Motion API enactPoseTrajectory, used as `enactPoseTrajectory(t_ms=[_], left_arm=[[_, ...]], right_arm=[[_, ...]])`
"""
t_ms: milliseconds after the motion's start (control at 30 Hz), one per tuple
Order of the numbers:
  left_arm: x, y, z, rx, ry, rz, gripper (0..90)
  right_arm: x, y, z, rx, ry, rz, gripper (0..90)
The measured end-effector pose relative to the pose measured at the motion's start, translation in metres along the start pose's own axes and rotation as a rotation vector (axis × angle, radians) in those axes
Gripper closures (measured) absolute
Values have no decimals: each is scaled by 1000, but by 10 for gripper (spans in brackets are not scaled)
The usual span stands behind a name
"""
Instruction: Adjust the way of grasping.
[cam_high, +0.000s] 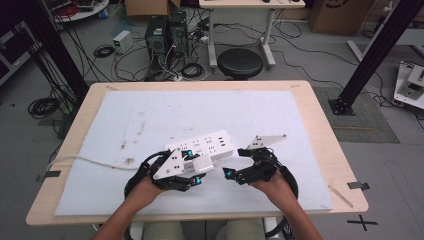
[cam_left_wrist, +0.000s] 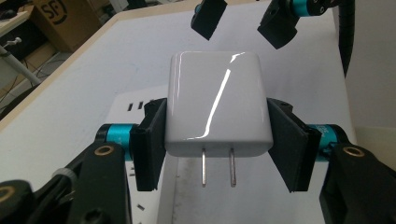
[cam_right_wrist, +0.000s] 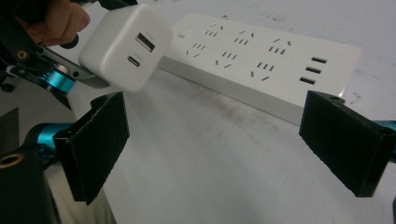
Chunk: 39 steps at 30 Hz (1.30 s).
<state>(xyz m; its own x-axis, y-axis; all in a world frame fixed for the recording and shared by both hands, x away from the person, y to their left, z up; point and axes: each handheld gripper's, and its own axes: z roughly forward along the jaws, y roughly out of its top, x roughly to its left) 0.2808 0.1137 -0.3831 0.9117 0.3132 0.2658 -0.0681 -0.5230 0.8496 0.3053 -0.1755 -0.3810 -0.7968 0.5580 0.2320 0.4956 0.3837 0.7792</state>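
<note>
Charger: white plug adapter (cam_left_wrist: 218, 105) pinched by left gripper (cam_high: 192, 175), held above the table's near edge.
Right gripper (cam_high: 231, 167): jaws spread, empty.
Remaining: prongs not yet in power strip (cam_high: 202, 145), mid-table.

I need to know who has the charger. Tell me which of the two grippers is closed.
The left gripper: its pads press both sides of the white charger, prongs bare. The right gripper stands wide open with nothing between its pads.
</note>
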Motion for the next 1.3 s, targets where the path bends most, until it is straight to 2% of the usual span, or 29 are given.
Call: enactPoseTrajectory(t_ms=[200, 400, 533, 567, 633, 833, 967, 1033, 1300], left_arm=[[-2, 2, 4, 10, -15, 18, 424], [-2, 2, 8, 9, -17, 17, 424], [-3, 3, 10, 10, -22, 26, 424], [-4, 4, 10, 8, -26, 27, 424], [-4, 4, 11, 7, -31, 33, 424], [-5, 5, 13, 4, -34, 40, 424], [-6, 5, 14, -1, -38, 47, 424], [-7, 5, 14, -2, -41, 50, 424], [-8, 6, 16, -2, -54, 55, 424]], right_arm=[[2, 2, 6, -7, 58, 35, 83], [3, 4, 9, -8, 83, 56, 83], [3, 6, 13, -4, 124, 80, 84], [4, 7, 14, -2, 133, 91, 89], [3, 8, 15, -6, 166, 92, 189], [4, 10, 23, 2, 207, 111, 189], [1, 8, 29, 15, 259, 176, 194], [-2, 7, 31, 13, 288, 211, 229], [-4, 6, 37, 44, 344, 265, 283]])
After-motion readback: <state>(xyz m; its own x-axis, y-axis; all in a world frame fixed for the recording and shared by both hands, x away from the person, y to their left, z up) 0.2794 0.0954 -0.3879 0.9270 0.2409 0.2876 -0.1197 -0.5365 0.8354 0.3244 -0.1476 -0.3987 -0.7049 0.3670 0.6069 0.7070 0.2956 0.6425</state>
